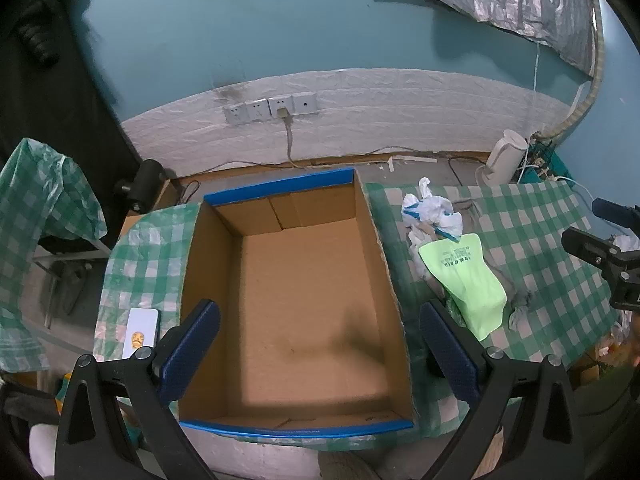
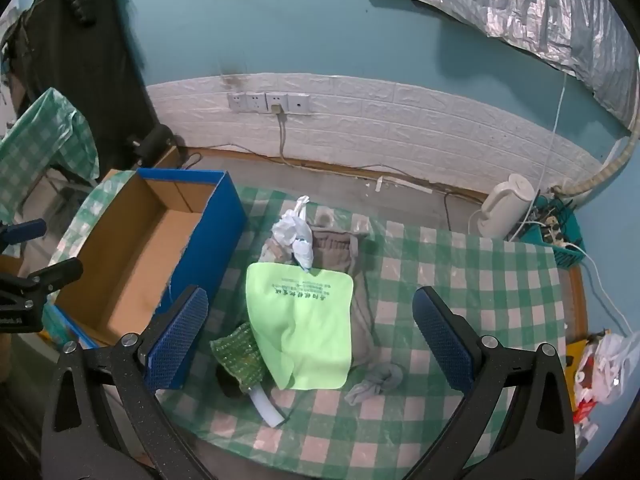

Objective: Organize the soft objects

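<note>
An empty cardboard box (image 1: 304, 292) with blue edges sits on the green checked tablecloth (image 1: 540, 248). My left gripper (image 1: 320, 344) hangs above it, open, nothing between its fingers. Right of the box lies a pile of soft things: a light green cloth (image 2: 304, 320) on top, a grey-brown garment (image 2: 356, 264) under it, a crumpled white plastic bag (image 2: 296, 236), a green knitted piece (image 2: 238, 354) and a grey sock (image 2: 376, 382). My right gripper (image 2: 312, 344) is open above the green cloth, touching nothing. The green cloth (image 1: 468, 280) and white bag (image 1: 432, 212) also show in the left wrist view.
A white case (image 1: 140, 332) lies left of the box. A white kettle (image 2: 506, 212) and a teal basket of cables (image 2: 560, 236) stand at the table's far right. A white curved tube (image 2: 266, 404) pokes out under the knitted piece. Wall sockets (image 2: 268, 102) with a cord are behind.
</note>
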`<action>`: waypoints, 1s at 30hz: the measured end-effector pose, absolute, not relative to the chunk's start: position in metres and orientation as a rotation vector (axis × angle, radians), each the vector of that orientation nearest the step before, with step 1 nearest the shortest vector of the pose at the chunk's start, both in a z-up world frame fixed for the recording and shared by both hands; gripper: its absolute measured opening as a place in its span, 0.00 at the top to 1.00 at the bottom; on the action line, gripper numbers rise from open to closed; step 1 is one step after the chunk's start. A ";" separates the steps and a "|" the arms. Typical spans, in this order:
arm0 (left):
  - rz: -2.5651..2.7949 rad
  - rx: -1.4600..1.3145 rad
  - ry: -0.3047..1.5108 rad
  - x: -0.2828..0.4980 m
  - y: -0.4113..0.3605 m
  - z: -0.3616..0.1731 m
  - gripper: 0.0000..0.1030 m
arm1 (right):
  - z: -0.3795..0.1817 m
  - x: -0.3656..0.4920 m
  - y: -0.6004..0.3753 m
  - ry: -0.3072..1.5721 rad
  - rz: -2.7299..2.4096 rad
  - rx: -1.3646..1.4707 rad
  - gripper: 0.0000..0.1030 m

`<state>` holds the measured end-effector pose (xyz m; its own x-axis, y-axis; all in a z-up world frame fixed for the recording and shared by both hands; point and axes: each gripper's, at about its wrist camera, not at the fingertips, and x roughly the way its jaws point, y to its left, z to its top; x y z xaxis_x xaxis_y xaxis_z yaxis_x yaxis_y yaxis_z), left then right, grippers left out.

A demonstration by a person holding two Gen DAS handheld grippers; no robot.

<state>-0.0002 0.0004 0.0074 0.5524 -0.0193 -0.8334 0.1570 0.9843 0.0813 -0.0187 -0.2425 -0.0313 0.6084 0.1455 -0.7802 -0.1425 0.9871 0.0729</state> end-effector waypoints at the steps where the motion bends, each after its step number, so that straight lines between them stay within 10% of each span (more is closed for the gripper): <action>1: -0.106 0.154 0.983 0.000 0.000 0.008 0.02 | -0.031 -0.019 -0.242 0.902 0.167 0.004 0.01; 30: -0.100 0.133 1.007 -0.003 -0.002 -0.004 0.02 | -0.031 -0.020 -0.242 0.902 0.169 0.005 0.01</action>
<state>-0.0027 -0.0021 -0.0036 0.5312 -0.0224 -0.8470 0.1452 0.9873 0.0650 -0.0198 -0.2420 -0.0310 0.6080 0.1485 -0.7800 -0.1439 0.9867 0.0757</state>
